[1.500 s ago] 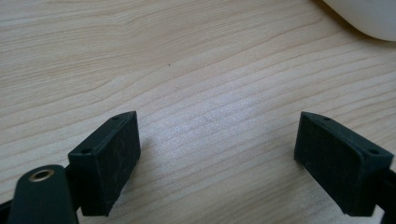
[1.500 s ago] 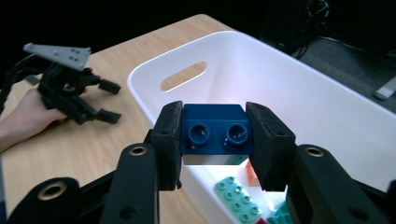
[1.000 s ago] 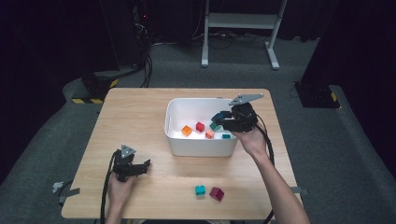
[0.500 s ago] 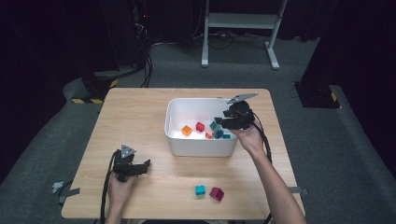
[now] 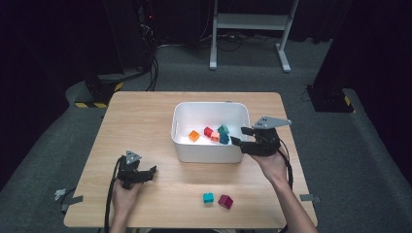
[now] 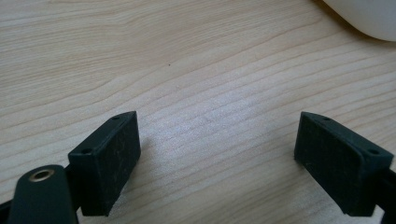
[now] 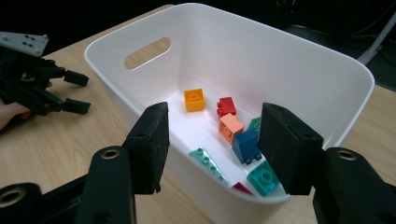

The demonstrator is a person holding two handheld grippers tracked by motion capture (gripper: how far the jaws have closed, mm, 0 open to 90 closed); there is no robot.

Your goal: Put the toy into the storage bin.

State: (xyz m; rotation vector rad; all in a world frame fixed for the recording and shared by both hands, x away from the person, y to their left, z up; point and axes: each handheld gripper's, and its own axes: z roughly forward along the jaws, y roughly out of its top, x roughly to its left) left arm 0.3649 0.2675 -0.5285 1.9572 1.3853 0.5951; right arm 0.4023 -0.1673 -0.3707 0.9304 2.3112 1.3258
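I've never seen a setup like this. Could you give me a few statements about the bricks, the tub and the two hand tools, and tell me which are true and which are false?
1. The right tool is clamped on a brick. False: its jaws stand open and empty at the white tub's rim.
2. Two bricks lie on the table outside the tub. True: a teal brick and a dark red brick.
3. The left tool is open over bare wood. True.
4. The tub is empty. False: it holds several bricks, among them an orange brick.
5. The tub has a handle cutout in one end wall. True.
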